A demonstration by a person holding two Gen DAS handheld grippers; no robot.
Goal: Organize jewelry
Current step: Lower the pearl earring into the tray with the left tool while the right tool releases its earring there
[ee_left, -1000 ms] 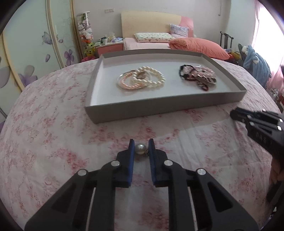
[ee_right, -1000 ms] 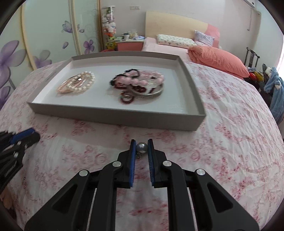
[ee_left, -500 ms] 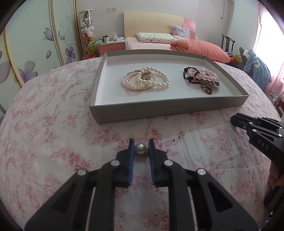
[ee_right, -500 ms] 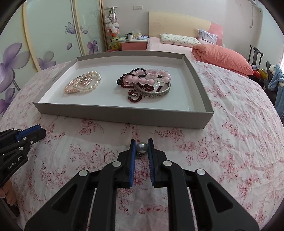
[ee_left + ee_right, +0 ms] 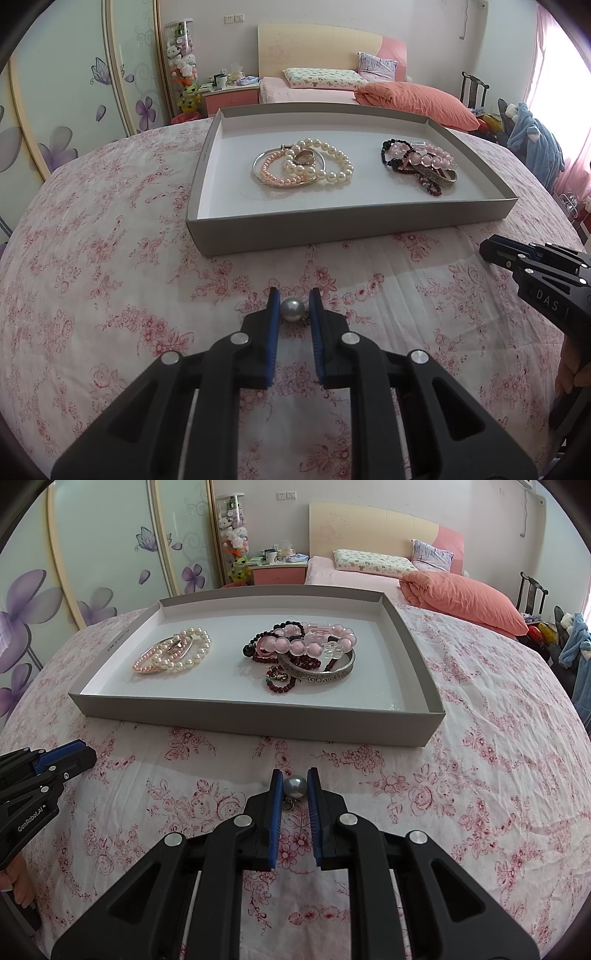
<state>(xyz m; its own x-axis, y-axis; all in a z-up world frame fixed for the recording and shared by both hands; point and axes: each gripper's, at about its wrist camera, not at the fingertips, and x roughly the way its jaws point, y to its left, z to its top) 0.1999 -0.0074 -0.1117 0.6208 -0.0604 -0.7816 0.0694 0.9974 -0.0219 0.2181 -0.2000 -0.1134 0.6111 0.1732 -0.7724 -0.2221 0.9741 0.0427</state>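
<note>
Short of the grey tray (image 5: pixel 351 225), the left gripper (image 5: pixel 293 308) and right gripper (image 5: pixel 294 786) each pinch a round pearl earring (image 5: pixel 292 307) (barely held) that could roll free.

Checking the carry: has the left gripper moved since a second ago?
Yes. The left gripper rose: the tray sits lower in view, showing more floor.

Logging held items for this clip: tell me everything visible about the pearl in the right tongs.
The grey pearl is a round, glossy, silver-grey bead with a small metal ring fitting hanging beneath it. It sits pinched between the blue pads of the right tongs, near their tips, held above the floral bedspread just short of the grey tray.
</note>
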